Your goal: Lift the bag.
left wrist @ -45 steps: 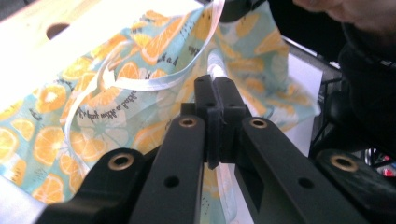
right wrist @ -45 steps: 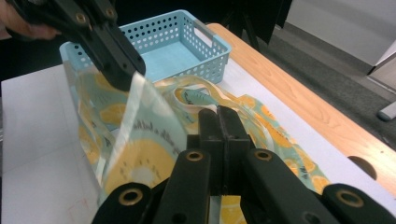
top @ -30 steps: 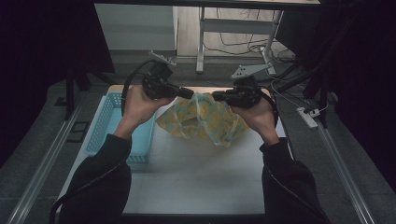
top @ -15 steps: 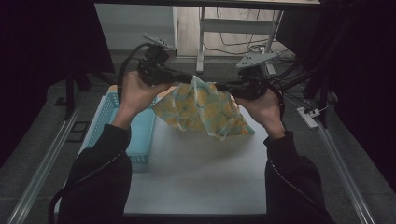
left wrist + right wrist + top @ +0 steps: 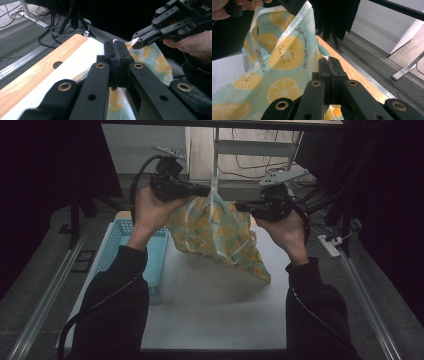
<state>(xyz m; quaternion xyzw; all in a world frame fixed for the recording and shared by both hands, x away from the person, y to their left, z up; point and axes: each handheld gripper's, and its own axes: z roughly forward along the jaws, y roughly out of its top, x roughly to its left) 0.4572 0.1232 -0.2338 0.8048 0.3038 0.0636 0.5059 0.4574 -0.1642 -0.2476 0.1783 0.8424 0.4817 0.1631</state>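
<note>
A blue basket (image 5: 116, 251) sits on the desk (image 5: 210, 305) below the left tool; a power strip (image 5: 330, 245) lies right of the right tool.

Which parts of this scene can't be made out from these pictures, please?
- Basket contents: high view, hidden by the left forearm and the cloth.
- Cloth's edge inside the left tongs: left gripper view, covered by the shut jaws.
- Cloth's edge inside the right tongs: right gripper view, covered likewise.
- Small print on the cloth: right gripper view, too small to read.
- Cloth's lower part: right gripper view, cut off by the bottom edge.
</note>
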